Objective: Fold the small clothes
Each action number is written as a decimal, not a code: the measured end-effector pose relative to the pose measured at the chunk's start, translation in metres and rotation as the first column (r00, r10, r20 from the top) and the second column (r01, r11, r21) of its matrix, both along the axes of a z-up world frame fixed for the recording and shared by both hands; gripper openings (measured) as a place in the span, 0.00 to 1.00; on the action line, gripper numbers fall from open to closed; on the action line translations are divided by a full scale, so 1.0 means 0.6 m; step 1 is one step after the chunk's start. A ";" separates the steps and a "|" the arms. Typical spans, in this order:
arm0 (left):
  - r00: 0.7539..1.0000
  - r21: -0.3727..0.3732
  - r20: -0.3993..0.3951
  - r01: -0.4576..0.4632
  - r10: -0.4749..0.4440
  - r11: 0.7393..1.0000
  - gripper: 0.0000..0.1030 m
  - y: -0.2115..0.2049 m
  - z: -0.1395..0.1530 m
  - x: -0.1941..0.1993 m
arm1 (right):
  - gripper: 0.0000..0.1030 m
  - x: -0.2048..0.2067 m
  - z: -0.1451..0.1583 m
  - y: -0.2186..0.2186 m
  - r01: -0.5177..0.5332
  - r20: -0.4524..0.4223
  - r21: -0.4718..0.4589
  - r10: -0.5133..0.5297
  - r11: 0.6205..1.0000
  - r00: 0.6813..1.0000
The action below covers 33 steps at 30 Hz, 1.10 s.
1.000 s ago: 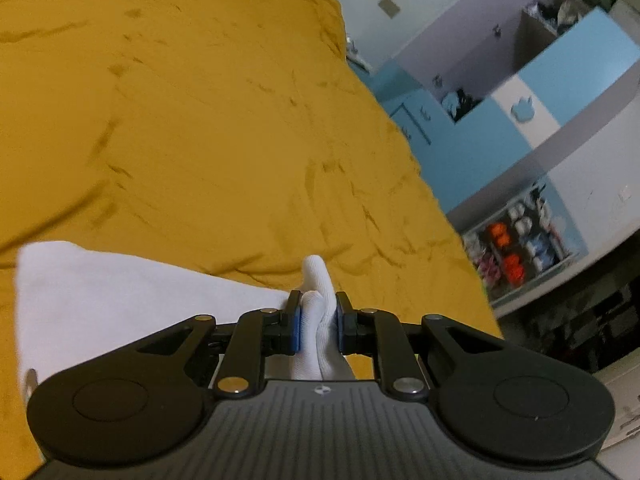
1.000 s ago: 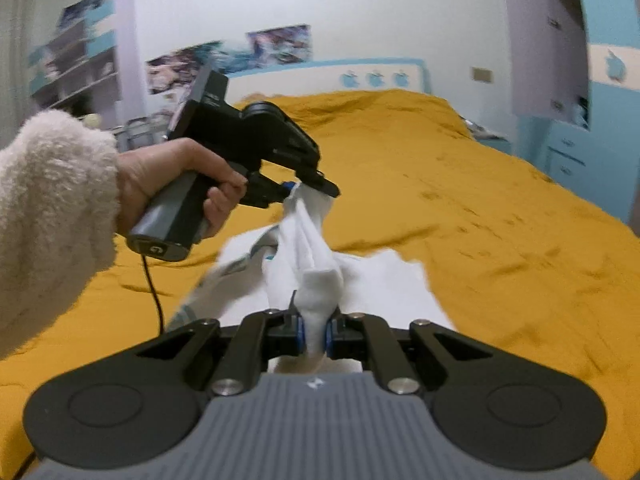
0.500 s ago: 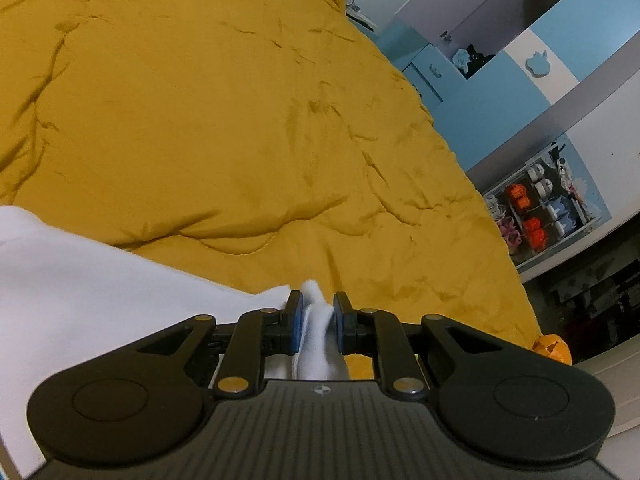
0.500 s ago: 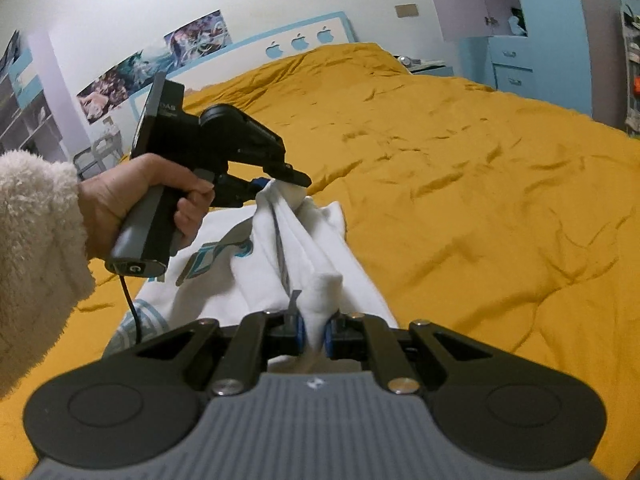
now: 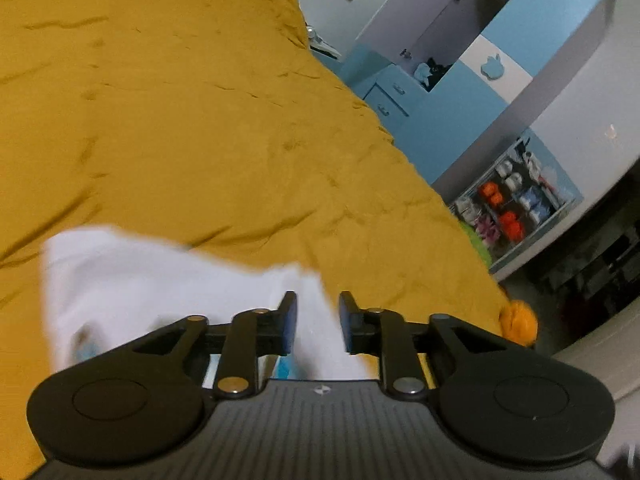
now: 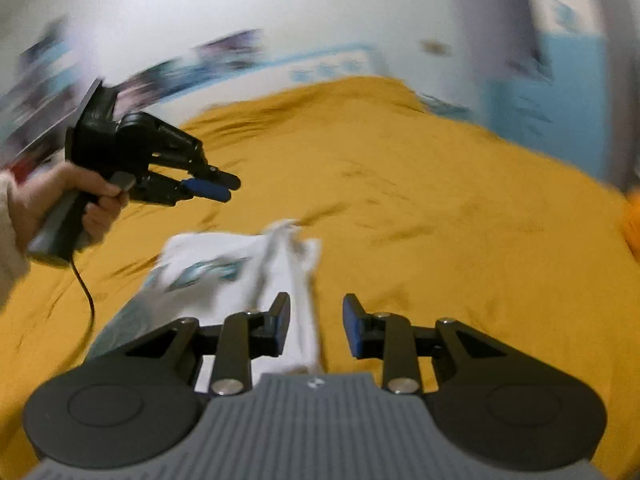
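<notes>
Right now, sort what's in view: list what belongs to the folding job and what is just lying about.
For the job:
- white shirt with a teal print, lying on the bed
- left claw, open, above the shirt
- right claw, open

Lying about:
- yellow bedspread
- blue wardrobe
- shelf of small boxes
- orange object at the bed's edge

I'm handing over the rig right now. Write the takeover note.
Left gripper: open, raised above the bed, holding nothing.
Right gripper: open, low over the garment's near edge.
The small white printed shirt lies loose on the mustard-yellow bedspread, one side flipped over in a ridge; both grips were released within the last second.
Done: first lengthwise fold laid, roughly.
Left: flatten it, fold the other side, fold crosswise.
</notes>
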<state>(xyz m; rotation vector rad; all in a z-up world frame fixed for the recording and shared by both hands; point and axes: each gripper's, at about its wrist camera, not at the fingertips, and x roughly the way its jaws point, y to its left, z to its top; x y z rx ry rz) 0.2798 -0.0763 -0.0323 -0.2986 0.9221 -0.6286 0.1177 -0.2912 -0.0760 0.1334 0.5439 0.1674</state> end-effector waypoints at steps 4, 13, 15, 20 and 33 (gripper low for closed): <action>0.999 0.014 -0.019 -0.032 0.033 0.999 0.28 0.087 -0.017 -0.112 | 0.24 0.027 -0.011 0.012 -0.209 -0.019 -0.041 0.208 0.977 0.978; 0.989 -0.037 -0.102 -0.108 0.103 0.994 0.28 0.133 -0.098 -0.203 | 0.25 0.125 -0.045 0.041 -0.300 -0.195 0.044 0.303 0.953 0.933; 0.988 -0.037 -0.105 -0.118 0.113 0.992 0.29 0.133 -0.106 -0.204 | 0.25 0.129 -0.051 0.038 -0.305 -0.221 0.068 0.313 0.950 0.924; 0.988 -0.046 -0.115 -0.112 0.106 0.993 0.29 0.126 -0.112 -0.201 | 0.00 0.118 -0.030 0.025 -0.250 -0.157 0.107 0.265 0.962 0.951; 0.991 -0.042 -0.106 -0.082 0.077 0.996 0.39 0.118 -0.148 -0.214 | 0.20 0.129 -0.052 -0.011 -0.154 -0.187 0.230 0.199 0.961 0.962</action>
